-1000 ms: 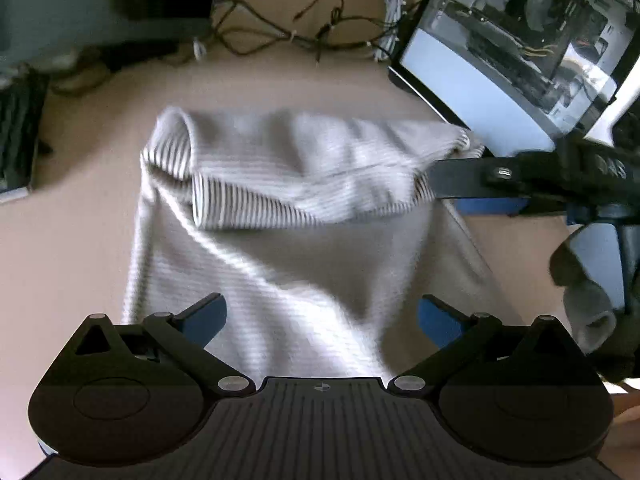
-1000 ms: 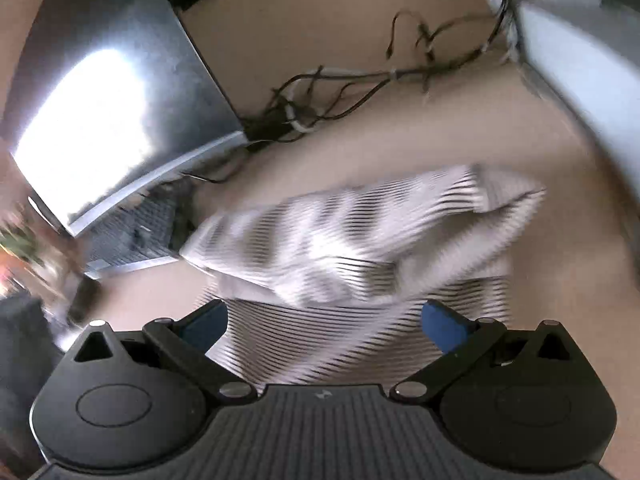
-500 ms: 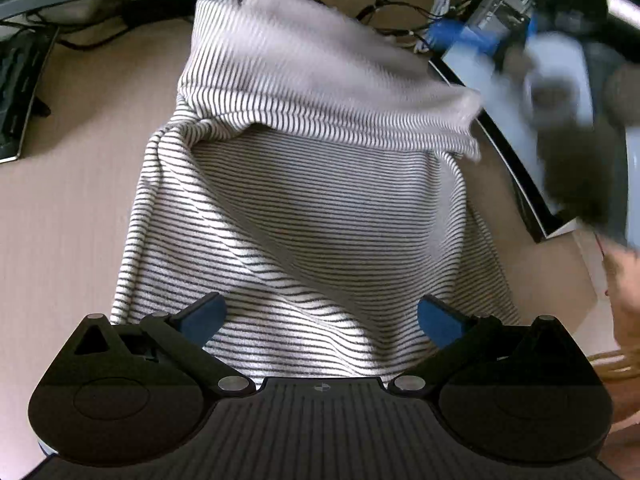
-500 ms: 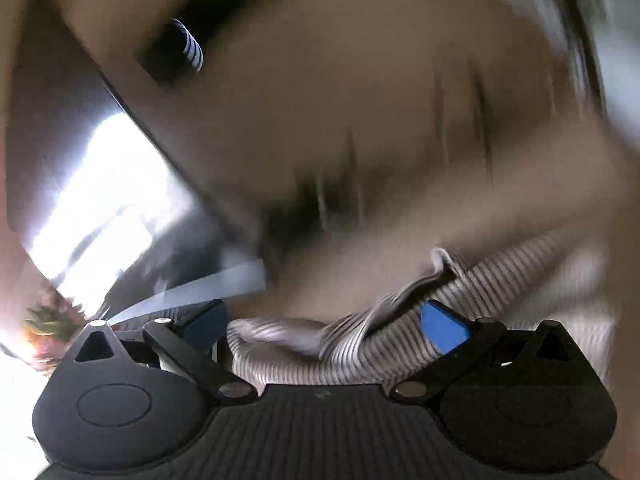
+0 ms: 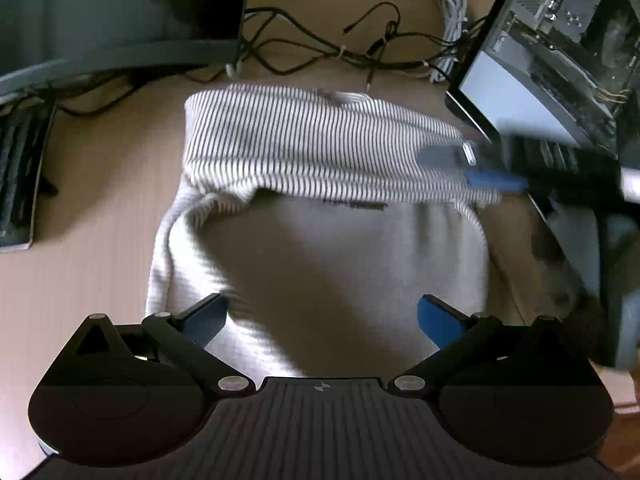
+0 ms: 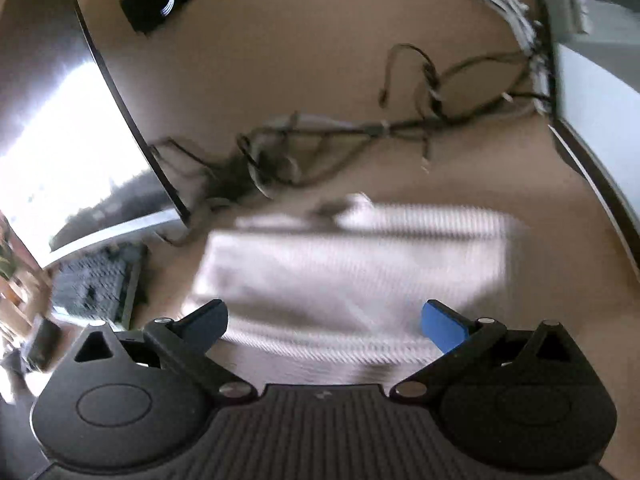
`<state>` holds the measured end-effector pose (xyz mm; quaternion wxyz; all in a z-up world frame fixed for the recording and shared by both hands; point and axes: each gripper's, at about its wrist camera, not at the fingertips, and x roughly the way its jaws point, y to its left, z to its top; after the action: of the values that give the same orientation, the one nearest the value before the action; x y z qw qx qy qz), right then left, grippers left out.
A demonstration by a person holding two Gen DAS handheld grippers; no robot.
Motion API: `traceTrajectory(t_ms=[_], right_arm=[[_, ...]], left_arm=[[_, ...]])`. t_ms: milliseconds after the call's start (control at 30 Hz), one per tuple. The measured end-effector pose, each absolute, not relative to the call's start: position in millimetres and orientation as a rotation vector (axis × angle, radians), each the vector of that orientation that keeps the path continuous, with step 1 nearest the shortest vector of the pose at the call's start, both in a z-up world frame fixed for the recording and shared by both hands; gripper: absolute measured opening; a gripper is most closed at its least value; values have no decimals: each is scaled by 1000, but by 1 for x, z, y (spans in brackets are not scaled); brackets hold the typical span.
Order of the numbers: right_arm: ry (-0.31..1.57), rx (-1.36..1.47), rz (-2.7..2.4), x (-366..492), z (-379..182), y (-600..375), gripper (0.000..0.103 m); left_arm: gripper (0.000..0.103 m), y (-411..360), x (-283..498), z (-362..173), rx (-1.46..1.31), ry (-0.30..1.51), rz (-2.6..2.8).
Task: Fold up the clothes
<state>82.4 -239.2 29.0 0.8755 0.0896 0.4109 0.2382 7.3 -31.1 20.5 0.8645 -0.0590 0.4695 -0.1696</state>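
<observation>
A white garment with thin dark stripes lies on the tan desk, its far part folded back toward me as a band across the top. My left gripper is open just above the garment's near part, holding nothing. My right gripper is open over the same garment, which is blurred in the right wrist view. In the left wrist view the right gripper shows blurred at the right end of the folded band.
Tangled black cables and a white cable lie behind the garment. A monitor stands at back left, a keyboard at left, an open computer case at right.
The far part of the garment was lifted high, then laid back down as a folded band. The right gripper swung fast and now sits at the band's right end, open.
</observation>
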Motion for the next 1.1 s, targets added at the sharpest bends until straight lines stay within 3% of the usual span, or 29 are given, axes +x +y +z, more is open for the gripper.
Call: traceTrajectory(t_ms=[300, 600, 633, 700, 733, 833, 933, 1000, 1033, 1100], right_arm=[[957, 199, 461, 47, 13, -268, 103], [917, 123, 460, 55, 11, -259, 102], [918, 114, 447, 58, 14, -261, 97], [913, 100, 397, 61, 25, -263, 60], [891, 100, 380, 62, 31, -267, 48], [831, 86, 293, 69, 43, -277, 49], [874, 130, 221, 87, 31, -280, 55], [895, 181, 227, 94, 27, -280, 54], [886, 192, 234, 94, 28, -279, 39], [852, 175, 252, 90, 38, -273, 22]], left_arm=[[103, -44, 26, 2, -102, 1002, -336], [103, -35, 13, -2, -133, 1048, -283], [103, -35, 9, -2, -140, 1052, -275], [103, -33, 2, -1, -156, 1059, -260], [103, -32, -2, -1, -167, 1060, -254], [103, -32, -9, -2, -189, 1063, -242], [103, -32, -13, 0, -198, 1067, -237], [103, -31, -17, -1, -202, 1070, -236], [103, -31, -18, -1, -199, 1071, -239], [103, -29, -22, 0, -207, 1069, -241]])
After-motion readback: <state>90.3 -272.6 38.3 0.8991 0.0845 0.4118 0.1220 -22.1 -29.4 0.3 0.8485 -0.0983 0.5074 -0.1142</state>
